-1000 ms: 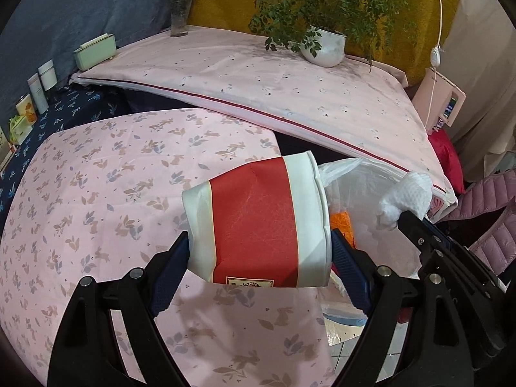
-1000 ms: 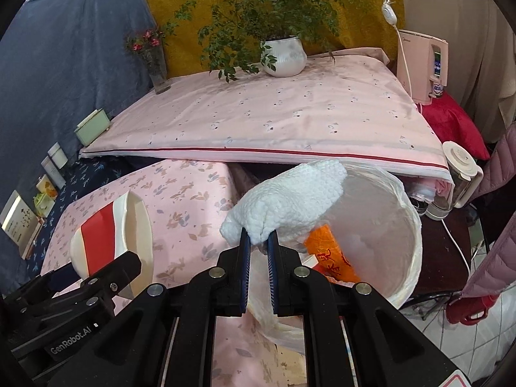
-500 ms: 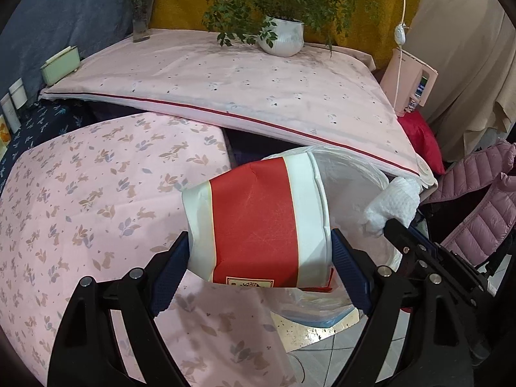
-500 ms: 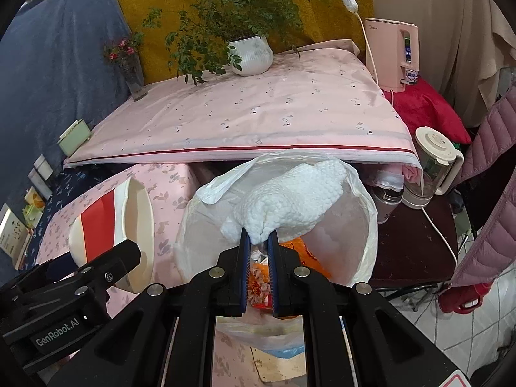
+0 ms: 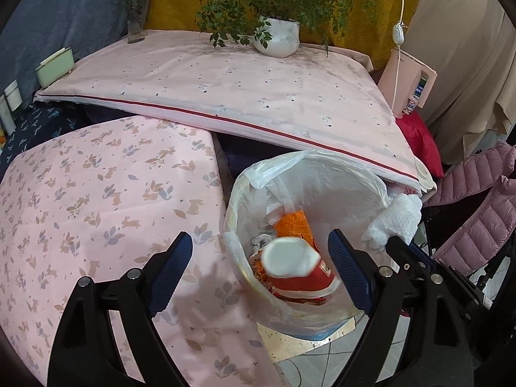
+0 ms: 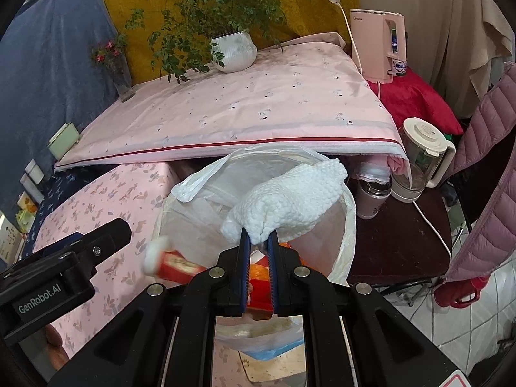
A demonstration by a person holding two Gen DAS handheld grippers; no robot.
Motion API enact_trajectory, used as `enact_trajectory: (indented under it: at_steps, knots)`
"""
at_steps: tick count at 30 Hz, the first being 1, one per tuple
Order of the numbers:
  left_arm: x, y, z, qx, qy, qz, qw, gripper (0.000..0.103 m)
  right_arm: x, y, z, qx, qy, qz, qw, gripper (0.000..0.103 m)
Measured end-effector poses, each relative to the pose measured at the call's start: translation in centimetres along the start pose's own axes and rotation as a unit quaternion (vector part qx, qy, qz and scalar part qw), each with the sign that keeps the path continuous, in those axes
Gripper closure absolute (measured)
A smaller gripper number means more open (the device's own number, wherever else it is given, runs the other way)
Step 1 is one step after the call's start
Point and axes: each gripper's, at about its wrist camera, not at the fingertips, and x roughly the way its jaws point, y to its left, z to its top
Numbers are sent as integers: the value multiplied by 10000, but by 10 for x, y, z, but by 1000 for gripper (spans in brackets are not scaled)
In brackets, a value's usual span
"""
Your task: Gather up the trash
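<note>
Right wrist – "GenRobot.AI" on left tongs [image 5: 260,269], apart | right tongs [image 6: 259,245] clamp white tissue [image 6: 290,203] over bin [image 6: 350,213]

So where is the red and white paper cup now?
In the left wrist view the paper cup is inside the lined trash bin, between the open left gripper fingers.

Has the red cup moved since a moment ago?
Yes. The cup has left the open left gripper and dropped into the bin, beside the flowered cloth; earlier it was clamped between those fingers.
</note>
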Motion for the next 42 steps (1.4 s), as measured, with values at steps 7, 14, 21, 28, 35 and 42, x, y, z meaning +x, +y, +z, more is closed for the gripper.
enact_trajectory:
  at_steps: [7, 14, 21, 28, 35, 42]
  knots:
    - [0, 18, -5, 0, -56, 362, 9993, 21, 8, 14, 1, -125, 57, 80, 9999, 93]
    - [1, 36, -8, -118, -64, 537, 9985, 21, 13, 32, 3, -296, 84, 129, 9994, 93]
    - [2, 53, -12, -224, -34, 663, 9975, 21, 19, 48, 1, -477, 150, 146, 9986, 92]
    - [-2, 73, -17, -390, -20, 801, 9960, 21, 21, 61, -2, -651, 173, 82, 9977, 72]
    - [-8, 82, -23, -470, -23, 914, 9947, 21, 15, 70, -5, -797, 177, 73, 9966, 55]
    - [-15, 86, -33, -462, -77, 1052, 9933, 20, 3, 75, -12, -897, 152, 77, 9958, 40]
